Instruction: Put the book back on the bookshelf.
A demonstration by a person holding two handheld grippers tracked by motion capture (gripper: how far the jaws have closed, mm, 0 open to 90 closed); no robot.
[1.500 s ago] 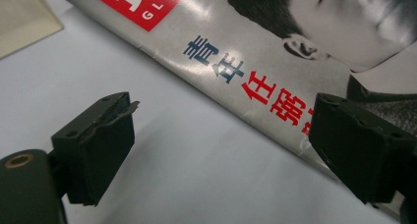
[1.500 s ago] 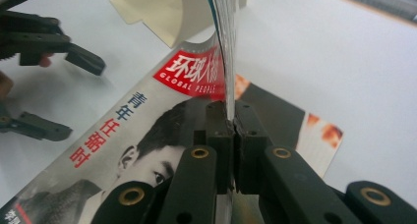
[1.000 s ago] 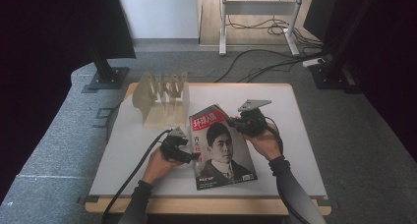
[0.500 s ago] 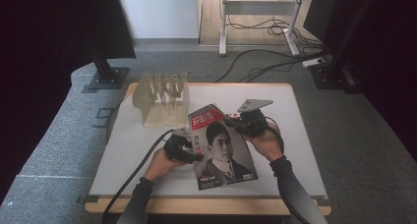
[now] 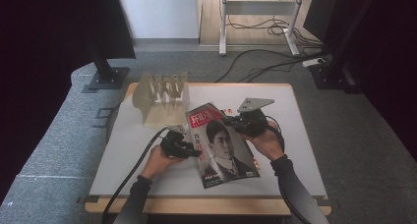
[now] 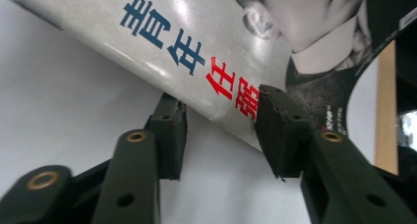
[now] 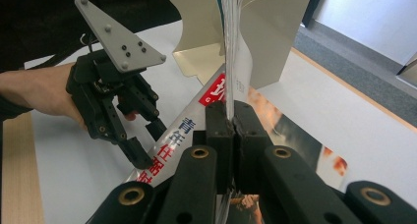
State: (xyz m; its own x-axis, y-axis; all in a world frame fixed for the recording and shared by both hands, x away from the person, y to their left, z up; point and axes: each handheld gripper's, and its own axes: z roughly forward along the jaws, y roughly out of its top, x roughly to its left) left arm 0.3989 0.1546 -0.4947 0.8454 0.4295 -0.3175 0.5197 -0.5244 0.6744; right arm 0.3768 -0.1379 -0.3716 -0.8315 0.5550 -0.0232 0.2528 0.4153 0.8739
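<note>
Right gripper [image 7: 231,123] has its jaws clenched on the edge of the magazine [image 5: 221,143], pages pinched between the pads, so that side is lifted off the desk [image 5: 305,135]. Left gripper [image 6: 221,130] is spread wide with the magazine's other edge sitting between the jaws, one pad under the cover and one over it, not squeezing anything. The magazine sits mid-desk, tilted, cover up with a portrait and red and blue characters. Just behind it stands a cream slotted rack [image 5: 160,98], close enough that the magazine's top corner is right beside it. Cables trail off the desk's front. Beyond the desk there's grey carpet, a black stand [image 5: 105,71] and loose wires.
</note>
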